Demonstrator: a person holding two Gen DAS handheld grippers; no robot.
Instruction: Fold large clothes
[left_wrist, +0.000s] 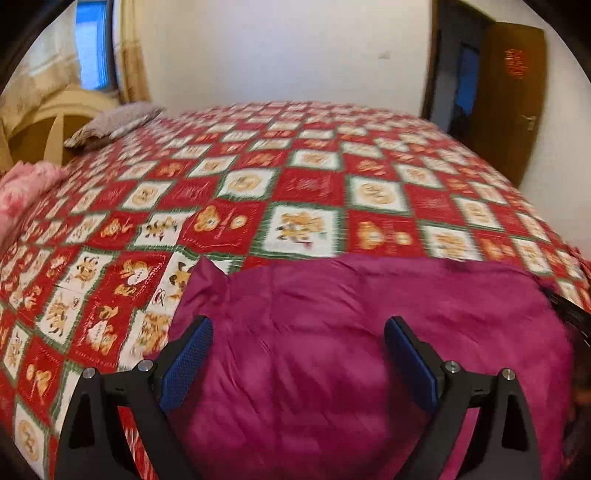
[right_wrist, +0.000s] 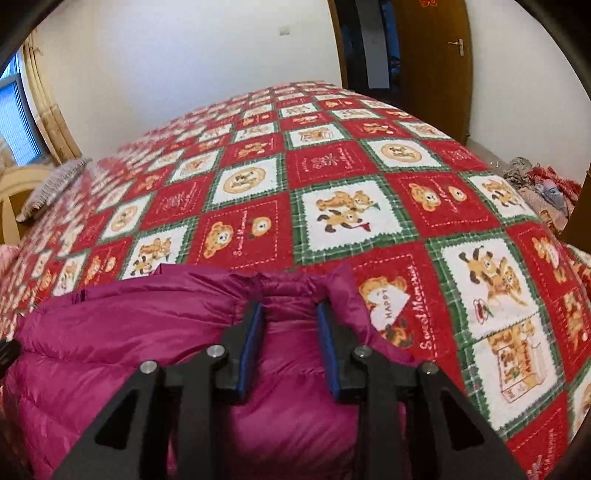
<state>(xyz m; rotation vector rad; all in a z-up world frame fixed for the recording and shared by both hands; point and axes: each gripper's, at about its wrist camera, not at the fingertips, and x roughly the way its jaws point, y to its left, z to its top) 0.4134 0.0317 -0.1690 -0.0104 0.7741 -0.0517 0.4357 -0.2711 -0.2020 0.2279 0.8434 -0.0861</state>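
A magenta puffer jacket (left_wrist: 314, 387) lies on the near edge of a bed covered with a red, white and green teddy-bear bedspread (left_wrist: 295, 184). My left gripper (left_wrist: 299, 325) hovers over the jacket's middle, open wide, its blue pads (left_wrist: 188, 362) clear of the fabric. In the right wrist view, my right gripper (right_wrist: 289, 308) stands at the jacket's (right_wrist: 110, 332) far right edge. Its jaws are narrow, with a puffed ridge of the jacket bunched between the pads (right_wrist: 251, 343). A corner of fabric (left_wrist: 208, 273) sticks up at the jacket's far left.
A grey pillow (left_wrist: 114, 123) and a pink blanket (left_wrist: 26, 192) lie at the bed's left side by a cream headboard (left_wrist: 55, 122). A brown door (left_wrist: 509, 103) stands open at the far right. Loose clothes (right_wrist: 543, 184) are piled beyond the bed's right edge. Dark fur trim (left_wrist: 569, 310) shows at the jacket's right.
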